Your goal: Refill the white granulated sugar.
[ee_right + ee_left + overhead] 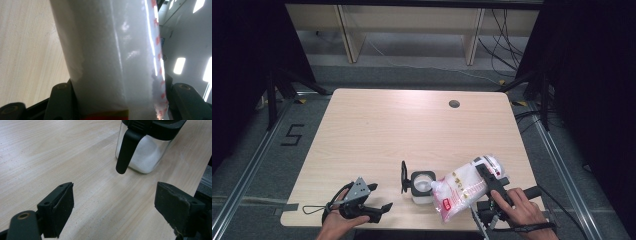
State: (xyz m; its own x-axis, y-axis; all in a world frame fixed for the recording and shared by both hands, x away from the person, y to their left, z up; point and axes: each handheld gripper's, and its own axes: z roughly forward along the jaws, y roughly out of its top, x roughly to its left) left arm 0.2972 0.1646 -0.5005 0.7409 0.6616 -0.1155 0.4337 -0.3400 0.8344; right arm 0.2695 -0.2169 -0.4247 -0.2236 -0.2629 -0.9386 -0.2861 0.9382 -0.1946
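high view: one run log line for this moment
right gripper: shut on clear plastic bag of white powder, tilted over open glass jar | left gripper: open, empty

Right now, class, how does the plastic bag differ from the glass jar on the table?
The plastic bag is soft, printed in red and tilted, its mouth toward the glass jar; the jar is rigid, clear, upright on the table, black lid flipped open. The bag is clamped in the right tongs; the jar stands free, with the left tongs open beside it. Both hold white grains.
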